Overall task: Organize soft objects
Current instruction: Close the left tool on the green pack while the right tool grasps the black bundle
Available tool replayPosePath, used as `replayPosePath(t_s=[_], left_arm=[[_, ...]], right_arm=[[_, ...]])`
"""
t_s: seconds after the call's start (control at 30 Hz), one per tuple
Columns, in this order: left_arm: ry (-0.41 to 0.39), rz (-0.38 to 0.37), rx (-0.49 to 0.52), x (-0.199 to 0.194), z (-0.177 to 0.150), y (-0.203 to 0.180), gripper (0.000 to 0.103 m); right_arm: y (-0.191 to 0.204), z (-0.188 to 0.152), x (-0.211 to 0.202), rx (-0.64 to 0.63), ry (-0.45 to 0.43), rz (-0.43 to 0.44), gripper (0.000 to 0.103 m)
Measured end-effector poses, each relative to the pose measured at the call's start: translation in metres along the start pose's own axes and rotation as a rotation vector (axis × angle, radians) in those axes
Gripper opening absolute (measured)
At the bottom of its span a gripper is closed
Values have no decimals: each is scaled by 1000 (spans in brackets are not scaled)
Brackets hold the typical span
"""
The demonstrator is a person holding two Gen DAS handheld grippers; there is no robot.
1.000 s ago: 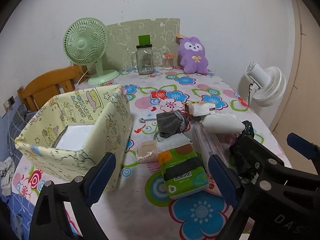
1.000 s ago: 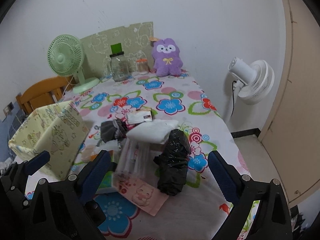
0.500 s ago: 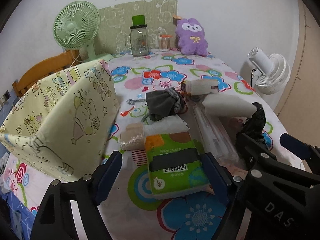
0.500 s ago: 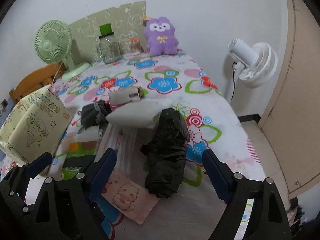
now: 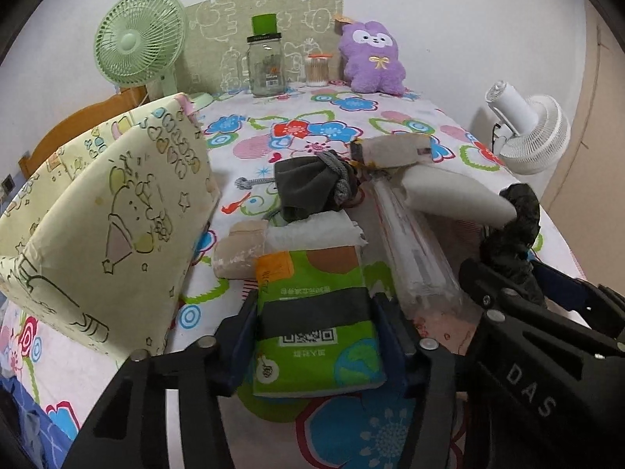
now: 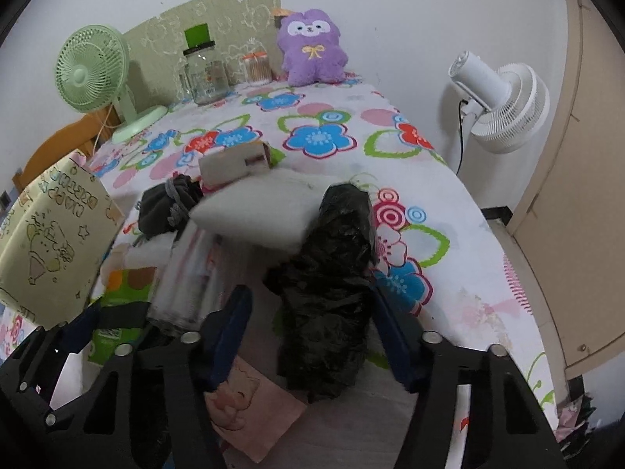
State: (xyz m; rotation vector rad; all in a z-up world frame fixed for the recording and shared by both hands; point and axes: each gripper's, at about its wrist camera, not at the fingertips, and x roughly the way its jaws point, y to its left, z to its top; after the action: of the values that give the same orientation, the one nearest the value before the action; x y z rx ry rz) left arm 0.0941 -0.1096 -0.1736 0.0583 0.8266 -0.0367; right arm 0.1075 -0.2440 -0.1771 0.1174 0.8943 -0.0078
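Now the left tongs (image 5: 314,336) have been closed onto the green tissue pack (image 5: 312,312), the right tongs (image 6: 312,332) (narrowed, apparently not yet gripping) around the black bag (image 6: 332,273); lifting comes next.

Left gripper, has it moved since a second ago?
Yes. The left gripper has come down toward the table, jaws just closing, and now straddles the green tissue pack, which lay ahead of it before.

Soft even light, fisheye-warped edges
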Motion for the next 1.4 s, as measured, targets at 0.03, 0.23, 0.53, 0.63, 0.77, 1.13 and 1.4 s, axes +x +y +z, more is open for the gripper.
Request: replayPosePath(t_s=[0.03,0.23,0.53,0.63,0.77,1.13,1.4], left_arm=[[-4,2,3,0,0,-1,55],[-2,-5,-4,-3,1,0,50],[-51,0,4,-27,9,2,49],[-67,-5,3,-37,13,3,49],[-78,-12,3,-48,19,4,49],[-141,-40,10,-91,36,14,49],[-172,-38,-3,-110,44,31,49]], right_arm=[[-2,-1,1,12,4,6,53],[-1,0,-4,0,-4,-11,40],[2,5,-32,-10,-67,-29,40],[3,8,-42,-11,-83,-20,40],[8,13,-58,-17,-107,-7,40],[23,26,-104,-24,-191,16,40],[45,34,-127,-47,-226,34,40]])
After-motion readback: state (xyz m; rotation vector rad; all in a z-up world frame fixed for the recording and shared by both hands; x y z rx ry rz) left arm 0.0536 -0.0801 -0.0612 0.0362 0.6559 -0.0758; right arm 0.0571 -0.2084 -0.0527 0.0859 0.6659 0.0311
